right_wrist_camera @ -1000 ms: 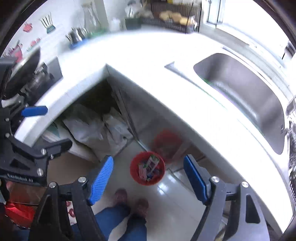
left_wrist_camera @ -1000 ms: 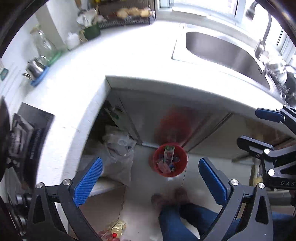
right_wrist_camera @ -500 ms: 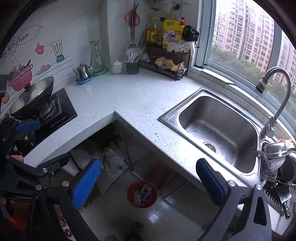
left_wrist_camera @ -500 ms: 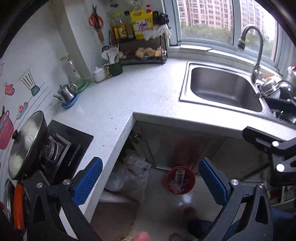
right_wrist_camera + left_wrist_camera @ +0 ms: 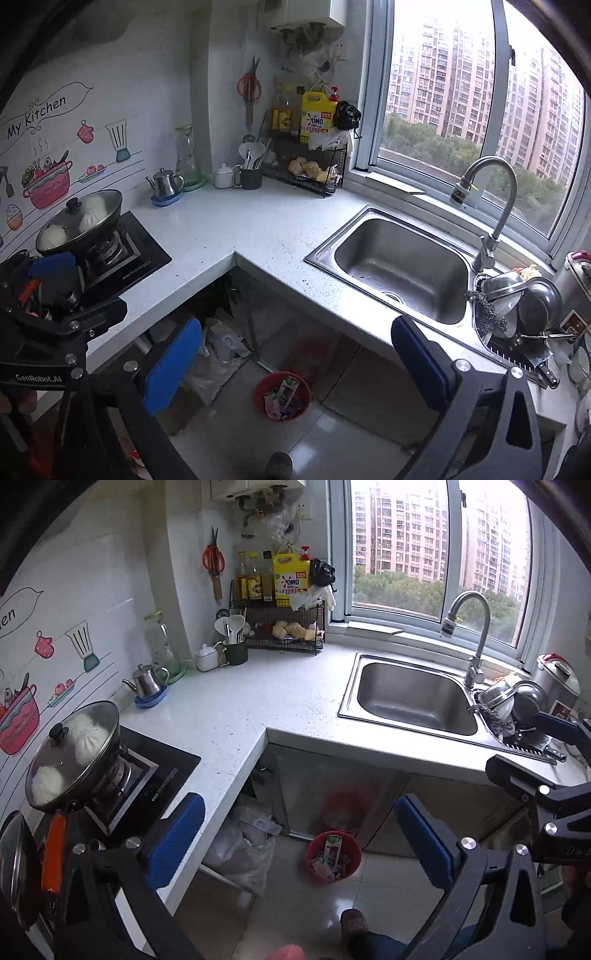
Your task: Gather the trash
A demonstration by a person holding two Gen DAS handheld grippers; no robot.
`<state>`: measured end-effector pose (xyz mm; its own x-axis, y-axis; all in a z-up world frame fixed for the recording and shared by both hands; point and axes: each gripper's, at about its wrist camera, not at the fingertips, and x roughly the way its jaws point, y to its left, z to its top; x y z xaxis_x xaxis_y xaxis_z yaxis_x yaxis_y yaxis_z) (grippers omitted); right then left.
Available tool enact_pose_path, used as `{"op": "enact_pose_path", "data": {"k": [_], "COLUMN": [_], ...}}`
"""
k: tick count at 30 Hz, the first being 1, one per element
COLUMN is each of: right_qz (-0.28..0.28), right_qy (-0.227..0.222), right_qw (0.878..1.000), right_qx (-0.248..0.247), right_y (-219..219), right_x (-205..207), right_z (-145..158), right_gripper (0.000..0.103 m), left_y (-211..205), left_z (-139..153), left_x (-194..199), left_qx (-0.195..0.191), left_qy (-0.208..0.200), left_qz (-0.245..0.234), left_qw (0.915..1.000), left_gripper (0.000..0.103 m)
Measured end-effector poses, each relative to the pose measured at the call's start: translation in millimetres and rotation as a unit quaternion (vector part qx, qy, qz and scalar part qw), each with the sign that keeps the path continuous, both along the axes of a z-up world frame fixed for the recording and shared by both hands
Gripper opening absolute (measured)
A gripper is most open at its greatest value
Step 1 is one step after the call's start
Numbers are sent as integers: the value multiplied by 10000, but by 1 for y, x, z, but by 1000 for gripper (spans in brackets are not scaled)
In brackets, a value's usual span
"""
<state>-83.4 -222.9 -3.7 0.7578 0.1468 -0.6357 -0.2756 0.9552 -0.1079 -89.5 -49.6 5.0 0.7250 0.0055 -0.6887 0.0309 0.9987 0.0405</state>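
A red trash bin point(image 5: 333, 854) full of wrappers stands on the tiled floor in front of the cabinet under the white countertop point(image 5: 236, 709); it also shows in the right wrist view point(image 5: 282, 396). My left gripper point(image 5: 300, 842) is open and empty, held high above the floor and level with the counter. My right gripper point(image 5: 296, 363) is open and empty too, beside the left one. Each gripper shows at the edge of the other's view. I see no loose trash on the counter.
A steel sink point(image 5: 413, 698) with a tap sits at the right, dishes point(image 5: 517, 705) beside it. A lidded pan point(image 5: 74, 753) is on the stove at the left. A kettle point(image 5: 147, 686), jars and a bottle rack point(image 5: 280, 627) line the back. White bags point(image 5: 243, 849) lie under the counter.
Both grippers have risen and tilted up from looking down at the bin and floor to facing the counter, sink and window. Both stay open and empty.
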Motion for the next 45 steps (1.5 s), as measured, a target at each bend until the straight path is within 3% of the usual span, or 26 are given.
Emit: {"op": "enact_pose_path", "data": {"k": [17,45], "right_qz": [-141,-103], "right_qy": [-355,-249], "right_qw": [9988,9990], "right_qx": [305,359], "right_y": [1,16], "right_x": [-33,-53], "right_z": [16,13], "right_gripper": [102,102], "left_y": [3,17], "left_z": [28,28], "left_x": [-37,-63], "left_qx": [-50,-221], "left_qy": [-426,-392], "left_qz": [64,-42], "left_qw": [9991,9990], "left_gripper": [103,103]}}
